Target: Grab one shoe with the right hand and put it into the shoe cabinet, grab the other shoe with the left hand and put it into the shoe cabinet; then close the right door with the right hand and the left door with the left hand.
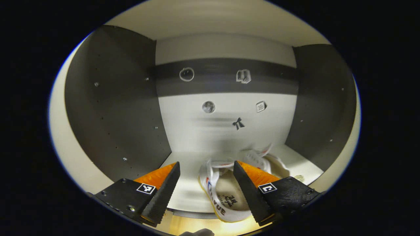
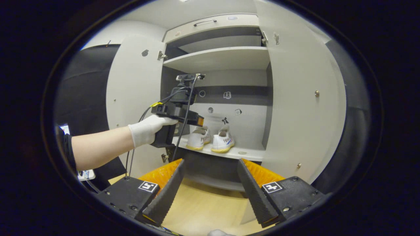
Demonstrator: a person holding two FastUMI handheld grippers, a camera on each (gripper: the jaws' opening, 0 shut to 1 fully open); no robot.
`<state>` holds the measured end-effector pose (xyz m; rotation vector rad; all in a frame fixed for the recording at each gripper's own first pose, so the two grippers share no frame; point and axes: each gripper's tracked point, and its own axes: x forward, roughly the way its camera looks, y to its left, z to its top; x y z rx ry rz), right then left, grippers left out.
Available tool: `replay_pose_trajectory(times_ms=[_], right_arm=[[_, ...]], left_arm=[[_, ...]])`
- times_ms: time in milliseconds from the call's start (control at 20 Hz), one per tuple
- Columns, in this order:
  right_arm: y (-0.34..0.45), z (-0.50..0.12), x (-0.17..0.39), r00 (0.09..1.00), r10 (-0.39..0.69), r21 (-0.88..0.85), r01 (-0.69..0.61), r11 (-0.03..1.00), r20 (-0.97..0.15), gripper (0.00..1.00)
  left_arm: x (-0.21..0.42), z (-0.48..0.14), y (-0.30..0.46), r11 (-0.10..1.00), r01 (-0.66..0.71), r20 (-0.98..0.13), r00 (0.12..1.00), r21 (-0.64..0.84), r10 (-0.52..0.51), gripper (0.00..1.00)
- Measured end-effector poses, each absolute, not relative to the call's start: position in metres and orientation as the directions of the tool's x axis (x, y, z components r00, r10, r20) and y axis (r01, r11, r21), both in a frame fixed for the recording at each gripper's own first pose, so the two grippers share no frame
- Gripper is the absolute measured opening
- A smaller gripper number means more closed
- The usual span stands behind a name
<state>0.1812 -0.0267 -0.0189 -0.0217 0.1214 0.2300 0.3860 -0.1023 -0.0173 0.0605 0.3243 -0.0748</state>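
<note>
Looking into the shoe cabinet (image 1: 226, 154), the left gripper (image 1: 206, 190) is seen spread open, a shoe (image 1: 223, 193) lying released between its fingers. In the right gripper view, both shoes (image 2: 211, 139) rest on the shelf (image 2: 229, 152); the right gripper (image 2: 210, 190) is held open, empty, presumably for the right door (image 2: 302, 108).

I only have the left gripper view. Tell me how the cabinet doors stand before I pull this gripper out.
Observer: Both stand wide open, the left door and the right door.
Operator: Report the shoes.
Observer: One shoe and a second shoe stand side by side near the front edge of the shelf.
Operator: Now the right gripper.
Observer: The right gripper is open, back from the cabinet, above the wooden floor.
</note>
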Motion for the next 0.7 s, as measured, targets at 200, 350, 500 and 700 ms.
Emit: replay_pose_trajectory(times_ms=[200, 350, 500, 700], right_arm=[[-0.025, -0.012, 0.177, 0.973, 0.205, 0.004, -0.206, 0.979, -0.103, 1.00], [-0.024, -0.005, 0.172, 0.980, 0.182, 0.011, -0.181, 0.983, -0.086, 1.00], [-0.024, 0.003, 0.165, 0.986, 0.150, 0.013, -0.150, 0.989, -0.069, 1.00], [-0.027, 0.014, 0.154, 0.995, 0.096, 0.016, -0.095, 0.995, -0.042, 1.00]], left_arm=[[0.338, 0.022, -0.109, 0.993, 0.107, -0.205, 0.974, 0.042, -0.096, 0.96], [0.295, 0.035, -0.106, 0.991, 0.118, -0.143, 0.984, 0.056, -0.109, 0.96], [0.251, 0.048, -0.098, 0.991, 0.109, -0.074, 0.992, 0.077, -0.103, 0.96], [0.195, 0.057, -0.085, 0.990, 0.114, -0.023, 0.993, 0.086, -0.112, 0.96]])
